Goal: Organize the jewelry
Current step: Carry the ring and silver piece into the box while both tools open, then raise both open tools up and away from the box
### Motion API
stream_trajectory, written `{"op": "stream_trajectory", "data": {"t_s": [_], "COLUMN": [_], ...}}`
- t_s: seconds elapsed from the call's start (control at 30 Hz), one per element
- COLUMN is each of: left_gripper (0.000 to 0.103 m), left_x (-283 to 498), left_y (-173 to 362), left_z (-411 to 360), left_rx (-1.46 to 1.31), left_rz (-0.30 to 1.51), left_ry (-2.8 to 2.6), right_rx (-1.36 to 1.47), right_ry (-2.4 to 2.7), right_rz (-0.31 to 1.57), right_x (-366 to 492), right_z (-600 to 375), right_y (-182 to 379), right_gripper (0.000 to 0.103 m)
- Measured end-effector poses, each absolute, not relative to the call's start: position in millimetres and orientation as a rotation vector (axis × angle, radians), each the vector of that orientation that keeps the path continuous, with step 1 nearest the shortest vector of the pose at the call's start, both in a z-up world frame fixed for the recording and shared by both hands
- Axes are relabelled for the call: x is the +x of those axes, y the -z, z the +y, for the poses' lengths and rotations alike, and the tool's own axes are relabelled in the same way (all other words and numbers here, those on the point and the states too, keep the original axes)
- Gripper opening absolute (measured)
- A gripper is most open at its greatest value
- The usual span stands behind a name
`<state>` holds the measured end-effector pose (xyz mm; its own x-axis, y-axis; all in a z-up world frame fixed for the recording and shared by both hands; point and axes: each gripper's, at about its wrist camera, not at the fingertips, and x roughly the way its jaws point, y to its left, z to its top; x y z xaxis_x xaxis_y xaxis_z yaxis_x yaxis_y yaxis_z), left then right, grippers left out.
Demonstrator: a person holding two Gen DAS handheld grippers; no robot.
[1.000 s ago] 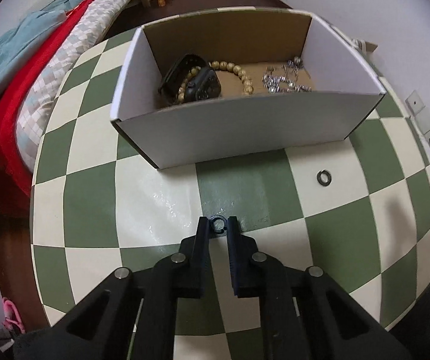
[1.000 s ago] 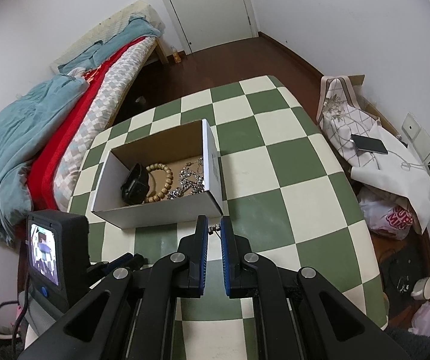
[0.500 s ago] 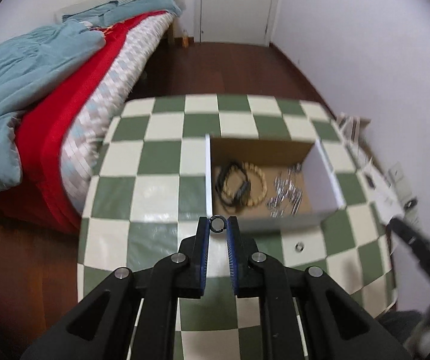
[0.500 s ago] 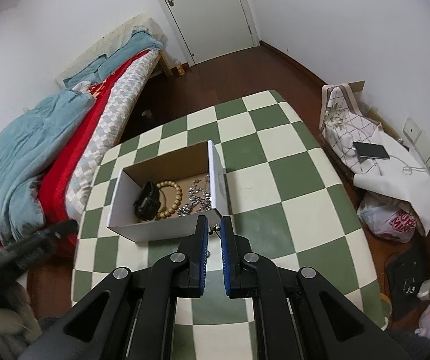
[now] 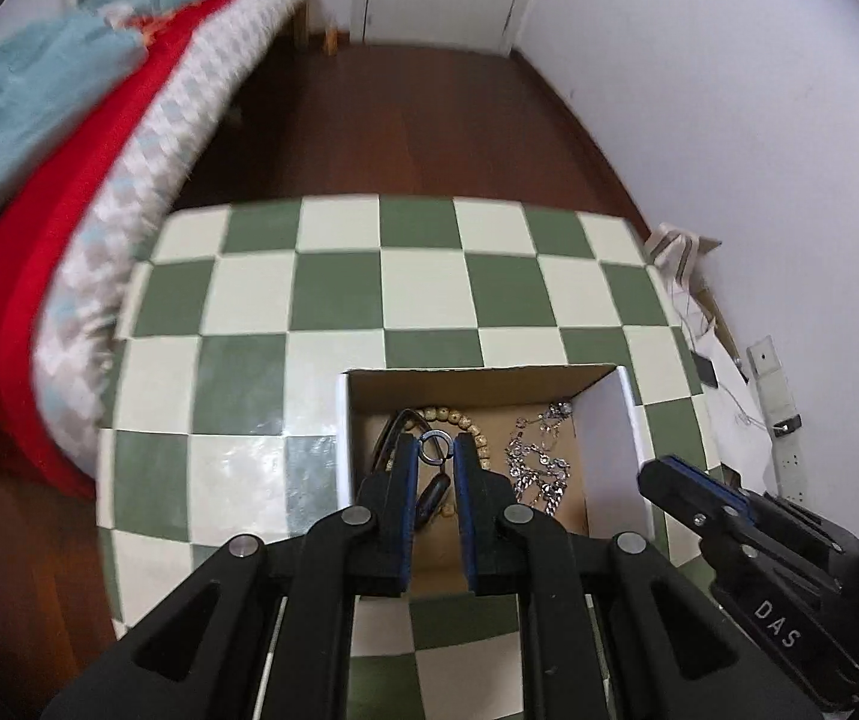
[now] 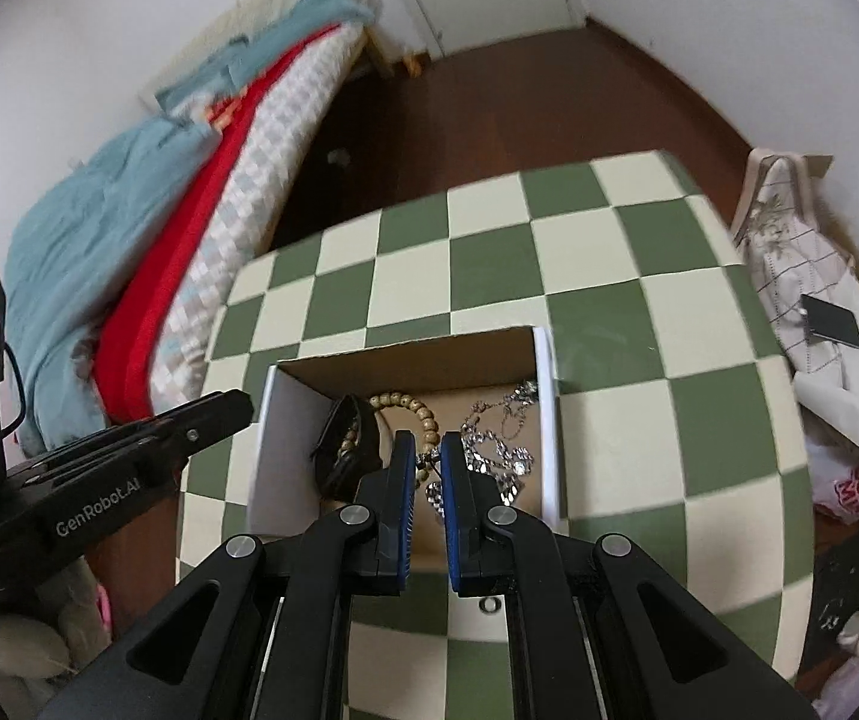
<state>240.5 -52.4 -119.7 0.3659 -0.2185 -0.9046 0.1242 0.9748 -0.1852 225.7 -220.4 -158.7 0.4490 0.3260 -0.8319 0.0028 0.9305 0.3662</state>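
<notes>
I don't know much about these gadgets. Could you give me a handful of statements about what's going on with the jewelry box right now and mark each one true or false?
1. The left gripper holds a small ring between its jaws, over the open box. True.
2. The box is empty. False: it holds a wooden bead bracelet, a silver chain and a dark strap-like item.
3. Another small ring lies on the checkered table, outside the box. True.
4. The right gripper's jaws are spread wide apart. False: the right gripper has its jaws nearly closed; whether they pinch anything cannot be told.
5. The box has a closed lid. False: its top is open.
</notes>
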Motion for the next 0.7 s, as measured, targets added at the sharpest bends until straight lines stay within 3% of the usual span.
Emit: {"op": "stream_trajectory", "data": {"t_s": [0.13, 0.2, 0.23, 0.27, 0.3, 0.37, 0.4, 0.47, 0.53, 0.57, 0.7], "left_gripper": [0.012, 0.013, 0.015, 0.024, 0.030, 0.066, 0.072, 0.085, 0.098, 0.102, 0.103], "left_x": [263, 267, 268, 269, 269, 270, 269, 265, 261, 256, 237], "left_y": [131, 130, 128, 126, 125, 121, 118, 114, 114, 114, 118], "left_z": [-52, -52, -52, -52, -52, -50, -48, -45, -44, -43, -38], "left_rx": [-0.116, -0.100, -0.084, -0.079, -0.079, -0.075, -0.073, -0.054, -0.007, 0.023, 0.069], "left_rz": [1.245, 1.245, 1.238, 1.232, 1.224, 1.204, 1.184, 1.160, 1.151, 1.145, 1.118], "left_ry": [0.224, 0.207, 0.196, 0.189, 0.184, 0.165, 0.149, 0.122, 0.083, 0.061, 0.018], "right_rx": [0.314, 0.315, 0.321, 0.323, 0.317, 0.290, 0.278, 0.231, 0.177, 0.156, 0.096], "right_ry": [-0.178, -0.169, -0.174, -0.172, -0.167, -0.146, -0.137, -0.095, -0.057, -0.039, 0.020], "right_rz": [1.167, 1.176, 1.181, 1.183, 1.184, 1.177, 1.176, 1.188, 1.204, 1.211, 1.229], "right_x": [250, 255, 257, 258, 258, 258, 257, 253, 249, 246, 231], "right_z": [-222, -227, -229, -231, -232, -233, -234, -234, -232, -231, -228], "right_y": [172, 173, 173, 173, 172, 169, 168, 166, 167, 168, 174], "right_gripper": [0.014, 0.032, 0.048, 0.057, 0.058, 0.060, 0.063, 0.087, 0.097, 0.098, 0.103]}}
